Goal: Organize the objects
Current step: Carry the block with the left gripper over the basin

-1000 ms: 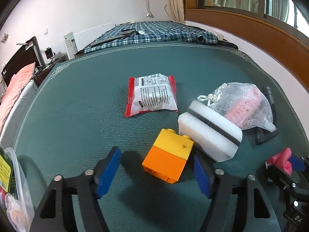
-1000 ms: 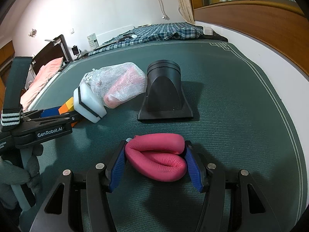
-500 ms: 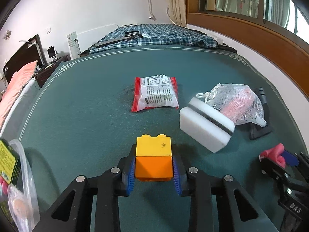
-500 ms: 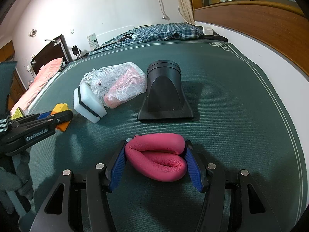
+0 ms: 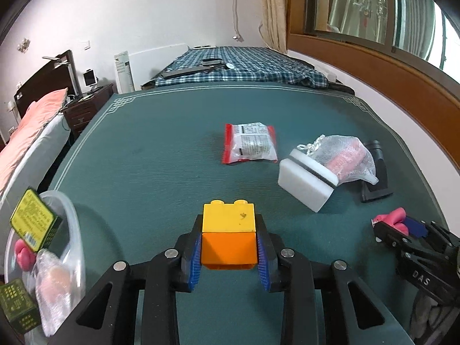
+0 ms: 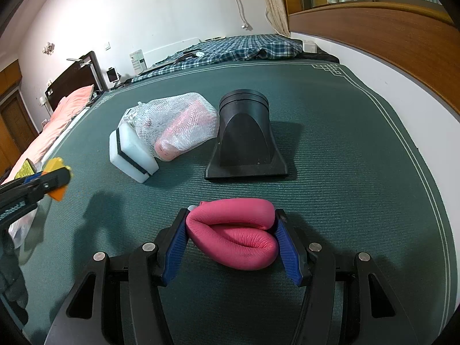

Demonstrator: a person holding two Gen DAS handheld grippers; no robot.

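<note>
Since a second ago, the left hand-held gripper (image 5: 229,254) has gone from standing open around the yellow-and-orange plastic toy block (image 5: 228,237) to clamping it and pulling it back from the white sponge block with a black stripe (image 5: 306,182).

From the left wrist, a clear plastic container (image 5: 73,224) at the counter's left edge already holds a yellow-green box (image 5: 33,224) and some wrapped items, so the sorting looks partly done. A red-edged snack packet (image 5: 249,147), the sponge, a white mesh bag with pink contents (image 5: 343,156) and a black plastic nozzle (image 5: 376,172) are left on the green counter (image 5: 149,155).

From the right wrist, the right hand-held gripper (image 6: 231,243) squeezes a folded pink soft pad (image 6: 234,237), just above the near edge. Sponge (image 6: 130,152), mesh bag (image 6: 178,126) and nozzle (image 6: 244,141) crowd mid-counter, touching. Probably both held items go to the container; the left hand-held gripper (image 6: 37,185) sits in the right one's way there.
</note>
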